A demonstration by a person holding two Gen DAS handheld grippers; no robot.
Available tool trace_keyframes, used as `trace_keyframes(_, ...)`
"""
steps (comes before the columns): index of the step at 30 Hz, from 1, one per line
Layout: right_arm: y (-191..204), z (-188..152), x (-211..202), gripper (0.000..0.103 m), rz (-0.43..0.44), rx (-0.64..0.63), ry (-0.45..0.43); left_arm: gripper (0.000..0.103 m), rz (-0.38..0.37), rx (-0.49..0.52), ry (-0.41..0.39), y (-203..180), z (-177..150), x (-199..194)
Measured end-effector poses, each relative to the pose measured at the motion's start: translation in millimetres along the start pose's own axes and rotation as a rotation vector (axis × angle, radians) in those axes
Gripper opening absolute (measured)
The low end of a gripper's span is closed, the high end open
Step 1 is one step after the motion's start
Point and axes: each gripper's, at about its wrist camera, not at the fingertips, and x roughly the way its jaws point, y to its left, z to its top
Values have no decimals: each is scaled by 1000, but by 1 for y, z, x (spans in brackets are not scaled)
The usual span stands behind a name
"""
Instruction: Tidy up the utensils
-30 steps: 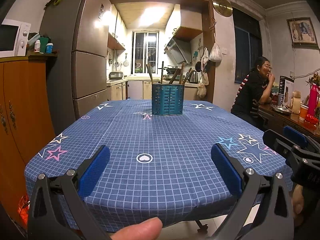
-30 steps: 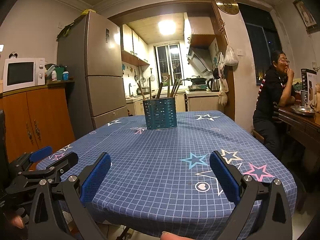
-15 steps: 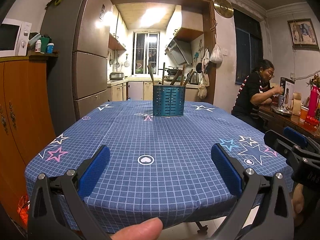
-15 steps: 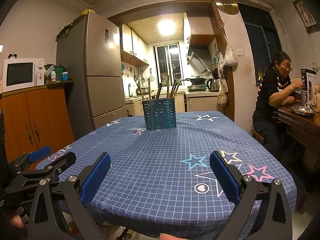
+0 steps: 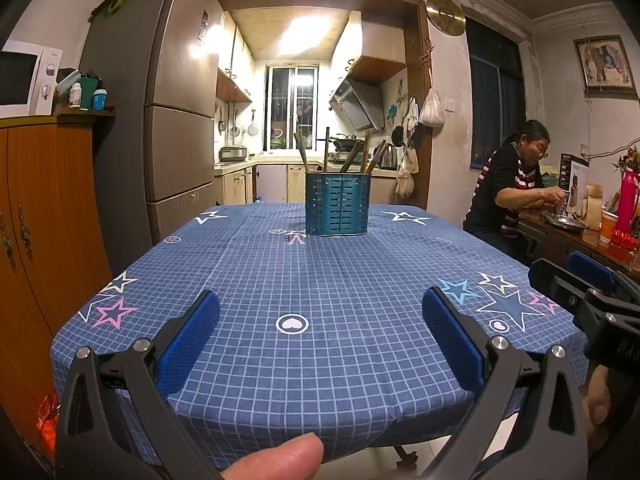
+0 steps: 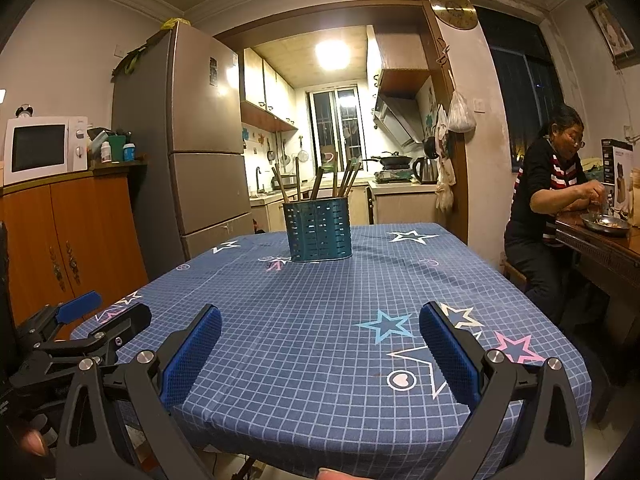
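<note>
Your left gripper point(image 5: 320, 322) hangs at the near edge of the bench point(image 5: 248, 392), its jaws wide apart and empty, the blue pads point(image 5: 188, 344) ribbed and rubbery on black angular frames. To the left of those jaws the cloth drops over a rounded corner beside a wooden cabinet point(image 5: 44, 220) and a tall steel fridge point(image 5: 168, 92). Between the jaws and far ahead of them stands the utensil holder point(image 5: 337, 204), a teal perforated metal tub with an oval mouth, upright on the far half of the bench. The wooden utensils point(image 5: 352, 156) stand in it, thin brown handles leaning out at several angles. The tablecloth point(image 5: 320, 280) is blue with a fine white grid, printed stars and small heart rings; it lies flat and bare from your jaws up to the holder, leaving open room straight ahead.

Your right gripper point(image 6: 320, 332) sits just beside the left one, jaws equally wide apart, holding nothing. From its camera the holder point(image 6: 318, 229) lies ahead and slightly left of centre. Right of these jaws the bench edge curves away, and beyond it a person point(image 6: 548, 200) sits at a dark wooden side table point(image 6: 600, 248), well apart from your working space.
</note>
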Motion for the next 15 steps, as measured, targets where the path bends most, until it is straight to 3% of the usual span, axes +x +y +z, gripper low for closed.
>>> trace_keyframes(15, -3, 1, 3, 99, -4, 2, 5, 98, 1, 8, 2, -2, 4, 2)
